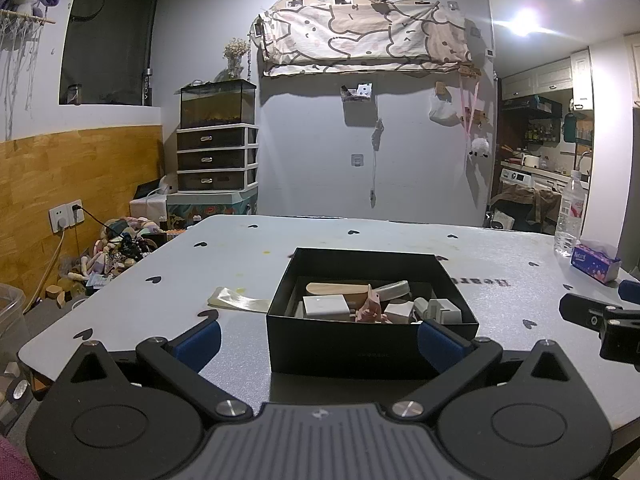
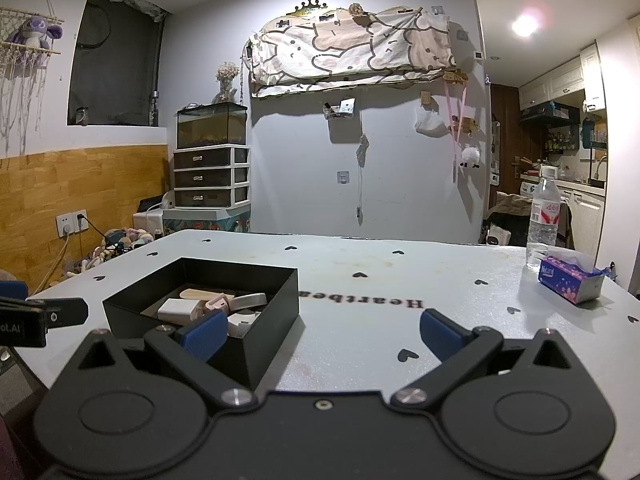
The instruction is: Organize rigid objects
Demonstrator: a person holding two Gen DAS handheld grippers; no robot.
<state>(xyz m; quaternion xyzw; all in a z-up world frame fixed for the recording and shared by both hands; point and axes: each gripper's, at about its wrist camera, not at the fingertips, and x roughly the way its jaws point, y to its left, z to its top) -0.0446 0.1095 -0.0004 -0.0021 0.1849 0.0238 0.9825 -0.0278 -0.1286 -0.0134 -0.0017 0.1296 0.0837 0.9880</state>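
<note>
A black open box [image 1: 372, 344] stands on the grey table [image 1: 256, 248] and holds several small rigid objects: a white block [image 1: 326, 306], a wooden piece [image 1: 336, 289], a pink piece [image 1: 372, 306] and grey pieces [image 1: 438, 310]. My left gripper [image 1: 318, 342] is open and empty, its blue pads on either side of the box's near wall. In the right wrist view the box [image 2: 276, 312] lies left of centre. My right gripper [image 2: 320, 334] is open and empty over bare table, to the right of the box.
A flat translucent strip [image 1: 238, 300] lies on the table left of the box. A water bottle [image 2: 543, 222] and a blue tissue pack [image 2: 570, 280] stand at the far right. Floor clutter lies beyond the table's left edge.
</note>
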